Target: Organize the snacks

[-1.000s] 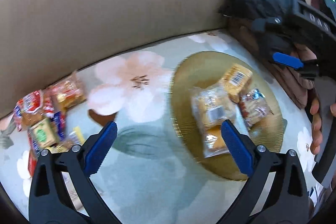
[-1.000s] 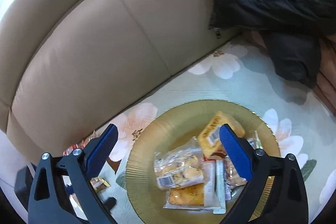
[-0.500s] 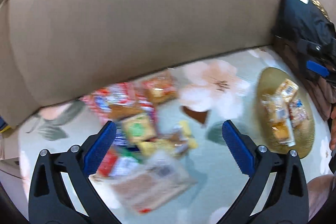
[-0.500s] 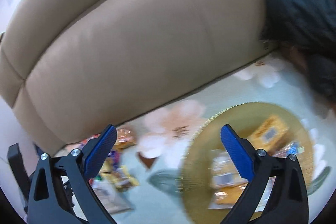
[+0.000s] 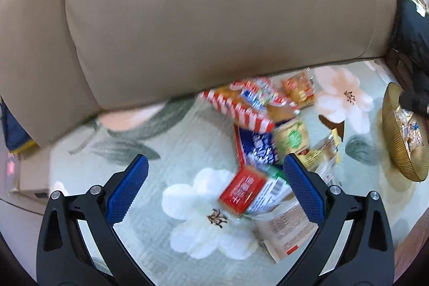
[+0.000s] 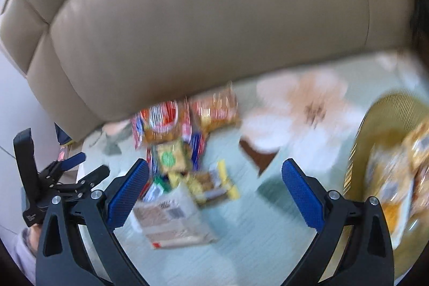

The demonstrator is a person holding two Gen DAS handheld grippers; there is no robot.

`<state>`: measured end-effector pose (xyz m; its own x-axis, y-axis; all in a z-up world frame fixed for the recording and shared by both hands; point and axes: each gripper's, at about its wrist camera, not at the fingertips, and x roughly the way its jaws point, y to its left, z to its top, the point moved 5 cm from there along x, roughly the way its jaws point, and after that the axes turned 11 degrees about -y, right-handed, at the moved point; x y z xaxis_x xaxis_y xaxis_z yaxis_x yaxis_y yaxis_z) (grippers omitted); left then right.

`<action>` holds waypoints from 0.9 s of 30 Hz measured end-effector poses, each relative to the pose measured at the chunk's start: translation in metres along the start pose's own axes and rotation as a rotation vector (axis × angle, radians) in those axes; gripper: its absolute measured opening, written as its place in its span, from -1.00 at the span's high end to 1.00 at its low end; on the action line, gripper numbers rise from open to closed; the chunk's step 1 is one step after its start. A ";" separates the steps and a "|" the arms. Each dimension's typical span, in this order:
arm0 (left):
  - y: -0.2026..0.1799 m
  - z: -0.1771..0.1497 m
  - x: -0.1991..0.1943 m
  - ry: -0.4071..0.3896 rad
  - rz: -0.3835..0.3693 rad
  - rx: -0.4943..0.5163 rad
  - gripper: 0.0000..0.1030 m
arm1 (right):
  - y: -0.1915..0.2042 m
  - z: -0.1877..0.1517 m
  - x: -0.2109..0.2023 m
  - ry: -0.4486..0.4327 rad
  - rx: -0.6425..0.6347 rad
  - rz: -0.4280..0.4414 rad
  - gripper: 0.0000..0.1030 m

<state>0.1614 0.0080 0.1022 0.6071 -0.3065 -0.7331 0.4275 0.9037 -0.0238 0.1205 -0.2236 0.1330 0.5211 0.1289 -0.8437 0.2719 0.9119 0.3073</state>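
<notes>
Snack pile (image 5: 268, 136): loose packets are heaped on the floral cloth (image 5: 187, 152), close to the beige sofa back (image 5: 214, 18).
Gold plate (image 5: 402, 152): set apart at the right, some packets held (probably biscuits; blurred).
Left gripper (image 5: 214, 186): fingers spread wide, nothing held.
Right gripper (image 6: 214, 192): fingers likewise spread, empty.

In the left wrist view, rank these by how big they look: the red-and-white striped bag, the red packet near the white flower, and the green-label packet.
1. Red-and-white striped bag, clearly the largest.
2. and 3. Red packet and green-label packet look about alike; the red one lies nearer the camera and the frame is blurred, so I won't rank them.
</notes>
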 end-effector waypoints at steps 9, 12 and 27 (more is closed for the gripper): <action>0.020 -0.034 0.041 0.156 -0.072 -0.103 -0.94 | -0.004 -0.113 0.043 0.294 0.630 0.114 -0.91; 0.029 -0.038 0.043 0.157 -0.098 -0.165 -0.94 | 0.011 -0.140 0.057 0.340 0.696 0.164 -0.91; -0.024 -0.068 0.075 0.307 -0.128 0.096 -0.94 | 0.026 -0.127 0.082 0.253 0.671 0.057 -0.91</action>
<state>0.1511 -0.0167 0.0011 0.3212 -0.2978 -0.8990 0.5566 0.8274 -0.0752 0.0679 -0.1394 0.0156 0.3680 0.3299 -0.8693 0.7306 0.4757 0.4898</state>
